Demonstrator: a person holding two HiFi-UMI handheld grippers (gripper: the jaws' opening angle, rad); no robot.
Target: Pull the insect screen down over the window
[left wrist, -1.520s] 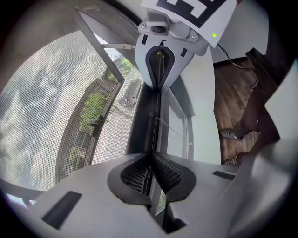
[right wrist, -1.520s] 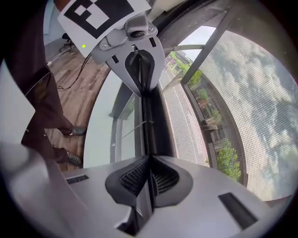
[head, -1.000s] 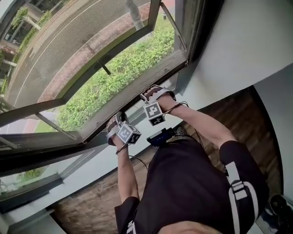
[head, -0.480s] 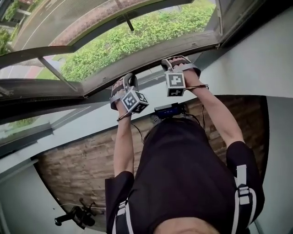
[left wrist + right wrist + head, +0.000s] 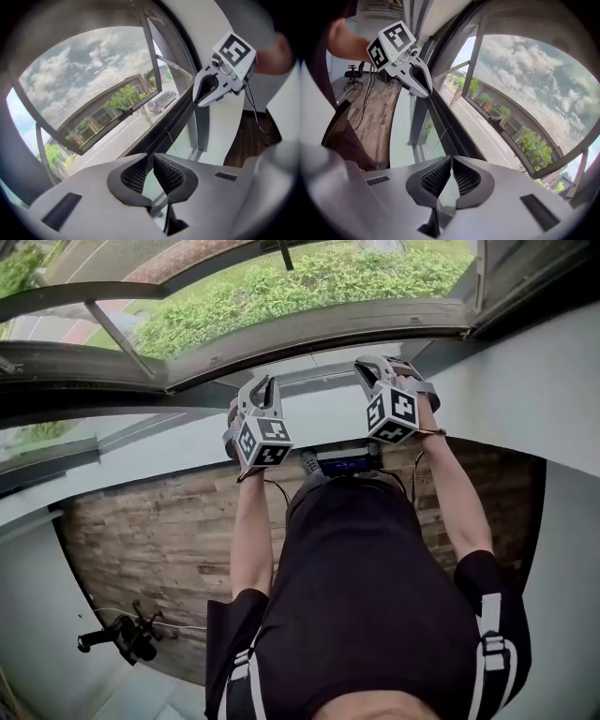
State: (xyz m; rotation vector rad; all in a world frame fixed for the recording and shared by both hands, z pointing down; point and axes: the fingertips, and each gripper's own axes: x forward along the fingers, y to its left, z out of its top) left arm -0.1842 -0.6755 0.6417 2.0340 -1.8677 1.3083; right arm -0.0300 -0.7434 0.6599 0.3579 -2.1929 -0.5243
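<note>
head view, left gripper: raised at the white sill wall, 11 o'clock of the torso, not touching anything.
head view, right gripper: level with it at 1 o'clock, just under the window frame, also free.
head view, room: wood floor below. White walls on both sides. There is no bench, so the work is on the wall. A black stand or chair sits at 8 o'clock and I cannot tell which.
left gripper view, jaws: tips a narrow slit apart with nothing between them.
left gripper view, insect screen: fine mesh across the window from 9 to 12 o'clock, reaching the dark lower bar. Whether that bar is the screen's rail or the frame I cannot tell. The screen looks fully down.
left gripper view, pull cord: thin line hanging from the bar, just past the jaw tips at 12 o'clock.
right gripper view, jaws: tips closed together, holding nothing.
right gripper view, screen: mesh fills 12 to 3 o'clock. The cord is at 12 o'clock off the jaws, not touching them.
right gripper view, room: office chair at 10 o'clock, well apart.
handling (judged): the mesh is light and soft and will likely pucker or tear if pinched. The rail is stiff. Probably sprung, so it may pull back up.
grip spot (judged): take the cord or the middle of the rail, never the mesh. The cord is thin and slippery, so pinch it square.
</note>
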